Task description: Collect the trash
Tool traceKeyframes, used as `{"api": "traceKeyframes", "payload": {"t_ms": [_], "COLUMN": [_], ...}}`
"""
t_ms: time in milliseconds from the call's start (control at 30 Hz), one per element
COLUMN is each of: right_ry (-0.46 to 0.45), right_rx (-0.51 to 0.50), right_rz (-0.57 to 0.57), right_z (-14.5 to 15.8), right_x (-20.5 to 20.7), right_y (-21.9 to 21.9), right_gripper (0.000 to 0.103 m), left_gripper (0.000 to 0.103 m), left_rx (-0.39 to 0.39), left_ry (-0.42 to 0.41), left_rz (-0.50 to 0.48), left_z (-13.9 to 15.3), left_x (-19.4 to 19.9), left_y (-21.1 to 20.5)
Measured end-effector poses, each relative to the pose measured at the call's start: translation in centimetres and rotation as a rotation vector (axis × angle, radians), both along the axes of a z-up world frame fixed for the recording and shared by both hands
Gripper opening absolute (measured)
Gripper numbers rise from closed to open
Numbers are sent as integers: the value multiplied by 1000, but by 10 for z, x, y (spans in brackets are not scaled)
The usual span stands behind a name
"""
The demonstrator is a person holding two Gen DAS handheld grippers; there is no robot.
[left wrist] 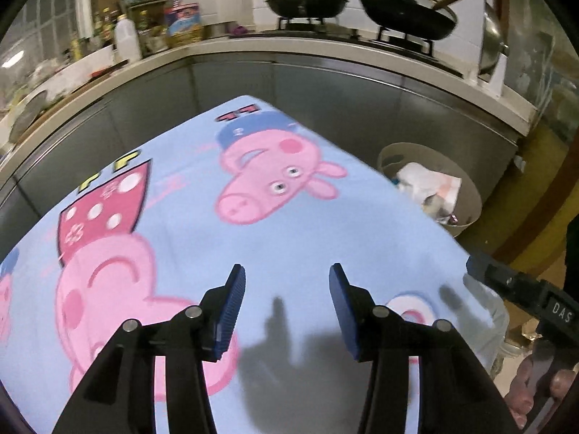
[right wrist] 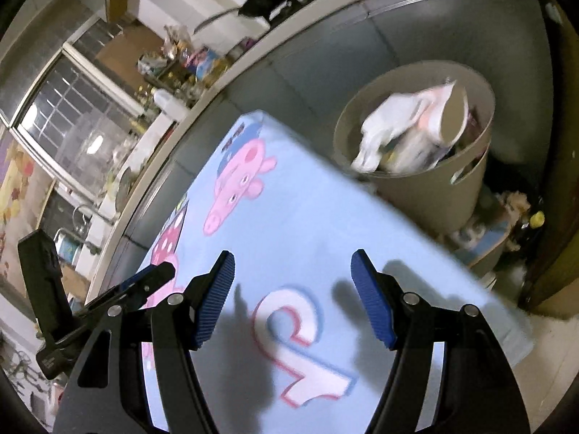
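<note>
L gripper (left wrist: 287,311) over the blue cartoon-pig cloth (left wrist: 300,238), jaws spread wide, nothing between the pads, only its shadow on the fabric under them. Left of it and beyond: kitchen counter (left wrist: 231,45) w/ a white bottle (left wrist: 126,38) and clutter. Straight ahead on the counter a black pan (left wrist: 305,5), to the right of that a lidded wok (left wrist: 409,9). Ahead-right of L gripper, off the far cloth edge: beige trash bin (left wrist: 470,195), sits on the floor against the cabinet front, already holds white crumpled trash (left wrist: 429,182). R gripper's body shows at far right edge of L view, hand on it.

R gripper (right wrist: 293,296) also over the cloth (right wrist: 300,224), jaws spread, empty; big printed letter on the fabric below it. L gripper (right wrist: 152,276) just beside it on its left. Bin (right wrist: 427,195) ahead-right of R gripper, past the cloth edge, well apart from the pads; white/pink trash (right wrist: 401,126) piled in it, motion blurred so can't tell items. No loose trash visible on the cloth in either view
</note>
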State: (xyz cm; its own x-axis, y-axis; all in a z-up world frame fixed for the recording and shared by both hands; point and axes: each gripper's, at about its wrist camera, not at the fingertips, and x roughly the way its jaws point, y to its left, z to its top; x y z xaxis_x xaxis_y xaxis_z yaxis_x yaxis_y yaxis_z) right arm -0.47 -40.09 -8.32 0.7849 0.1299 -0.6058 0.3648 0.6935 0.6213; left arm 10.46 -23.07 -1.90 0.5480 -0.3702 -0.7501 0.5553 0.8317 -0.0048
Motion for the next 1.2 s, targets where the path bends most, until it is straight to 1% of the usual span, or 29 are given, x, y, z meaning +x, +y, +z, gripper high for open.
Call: {"api": "traceKeyframes", "payload": {"t_ms": [133,367,433,500,567,667,800,967,1200], "right_ry": [52,132,141,145,148,149,148,128,111], "right_rx": [-11,-19,-45,-52,-60,-65,-84,-92,-115], "right_rz": [23,70,72,79,80,83,86,76,56], "right_z": [-7,-20,-20,-20,-20,-20,-17,-12,-3], "right_x": [5,12,11,11,10,8,6,-1,-7], "right_y": [21,51,60,67,74,86,96,108,121], "right_gripper": [66,67,67,67,67,67,67,67,67], "left_gripper": [48,48,51,60,63,63,66,68,69], "left_rx": [-5,-1,0,5,0,3,3,-4,-20], "left_ry": [5,17,10,4,-5,-12,-29,-58,-59], "left_rz": [37,83,90,104,116,125,131,132,147], "left_z": [-4,-16,-16,-18,-18,-18,-16,-11,-10], "left_x": [0,2,1,0,0,-2,-6,-14,-18], "left_y": [24,51,58,64,71,78,84,91,105]}}
